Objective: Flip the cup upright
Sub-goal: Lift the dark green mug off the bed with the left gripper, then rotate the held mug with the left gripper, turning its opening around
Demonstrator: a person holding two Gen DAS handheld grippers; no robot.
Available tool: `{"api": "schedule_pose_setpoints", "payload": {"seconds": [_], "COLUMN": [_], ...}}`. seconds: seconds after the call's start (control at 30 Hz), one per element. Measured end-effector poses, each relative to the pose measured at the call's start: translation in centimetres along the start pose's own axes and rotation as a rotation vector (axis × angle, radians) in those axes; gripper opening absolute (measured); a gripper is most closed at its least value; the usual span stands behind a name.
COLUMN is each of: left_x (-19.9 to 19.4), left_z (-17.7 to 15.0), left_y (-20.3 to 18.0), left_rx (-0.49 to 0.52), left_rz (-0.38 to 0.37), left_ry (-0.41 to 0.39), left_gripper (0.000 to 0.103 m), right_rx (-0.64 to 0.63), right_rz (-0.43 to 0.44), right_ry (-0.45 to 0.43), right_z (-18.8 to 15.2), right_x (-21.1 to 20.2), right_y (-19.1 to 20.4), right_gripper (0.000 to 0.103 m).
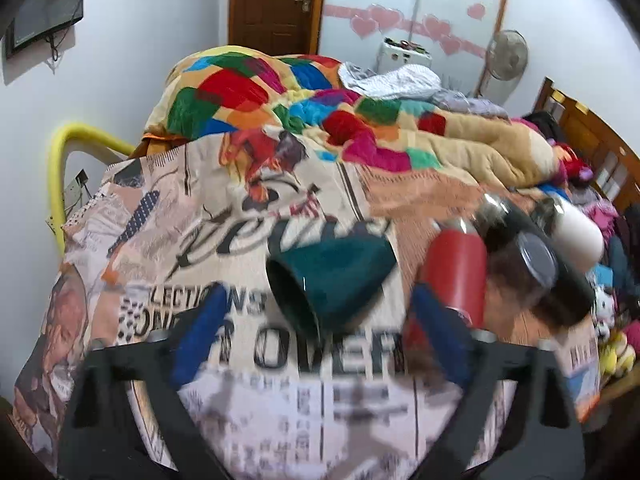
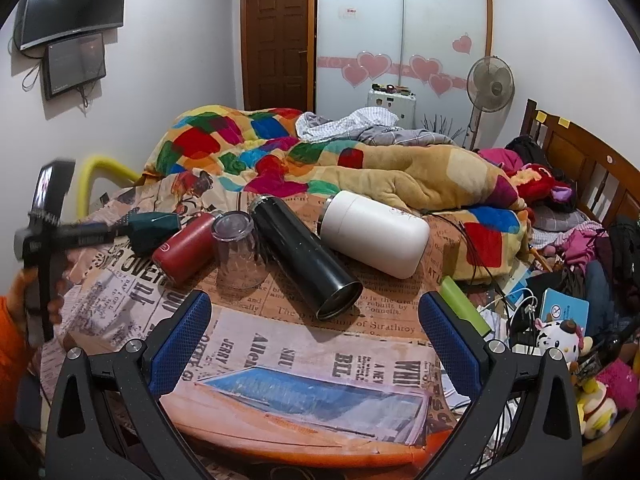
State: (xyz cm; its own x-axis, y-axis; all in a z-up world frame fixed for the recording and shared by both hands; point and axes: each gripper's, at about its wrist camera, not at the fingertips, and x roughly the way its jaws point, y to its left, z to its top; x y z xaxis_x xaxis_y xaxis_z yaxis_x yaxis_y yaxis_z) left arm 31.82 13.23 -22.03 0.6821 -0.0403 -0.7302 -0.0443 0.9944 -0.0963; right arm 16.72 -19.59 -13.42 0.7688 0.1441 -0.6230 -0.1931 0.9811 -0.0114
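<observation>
A dark teal cup (image 1: 332,280) lies on its side on the newspaper-print cloth (image 1: 168,248), its mouth toward the camera. My left gripper (image 1: 320,320) is open, its blue fingers on either side of the cup's mouth end, not touching it. In the right wrist view the teal cup (image 2: 154,228) lies at the far left with the left gripper (image 2: 100,232) reaching to it. My right gripper (image 2: 316,336) is open and empty, low over the cloth, well short of the bottles.
A red can-shaped bottle (image 2: 186,248), an upside-down clear glass (image 2: 238,248), a black flask (image 2: 306,256) and a white flask (image 2: 374,232) lie right of the cup. A patchwork blanket (image 2: 256,148) is heaped behind. Clutter and soft toys (image 2: 560,336) fill the right side.
</observation>
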Motion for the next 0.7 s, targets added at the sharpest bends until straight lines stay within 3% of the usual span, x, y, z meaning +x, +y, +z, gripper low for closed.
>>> {"api": "schedule_pose_setpoints", "payload": {"seconds": [0.17, 0.37, 0.47, 0.7], "left_x": [3.3, 7.4, 9.1, 9.6], "left_z": [2.4, 4.5, 4.5, 3.4], "left_y": [0.5, 1.5, 1.6, 1.3], "left_rx": [-0.061, -0.143, -0.175, -0.159], "left_rz": [0.018, 0.111, 0.173, 0.197], "left_ry": [0.05, 0.144, 0.204, 0.251], "left_gripper": [0.097, 0.097, 0.098, 0.098], "right_rx": [-0.01, -0.017, -0.016, -0.017], "right_rz": [-0.007, -0.018, -0.021, -0.027], "right_ry": [0.023, 0.045, 0.054, 0.058], "right_z": [-0.1, -0.4, -0.6, -0.8], "right_x": [1.0, 1.7, 2.0, 2.0], "right_y": [0.2, 0.1, 0.0, -0.2], "right_gripper": [0.103, 0.103, 0.103, 0.103]}}
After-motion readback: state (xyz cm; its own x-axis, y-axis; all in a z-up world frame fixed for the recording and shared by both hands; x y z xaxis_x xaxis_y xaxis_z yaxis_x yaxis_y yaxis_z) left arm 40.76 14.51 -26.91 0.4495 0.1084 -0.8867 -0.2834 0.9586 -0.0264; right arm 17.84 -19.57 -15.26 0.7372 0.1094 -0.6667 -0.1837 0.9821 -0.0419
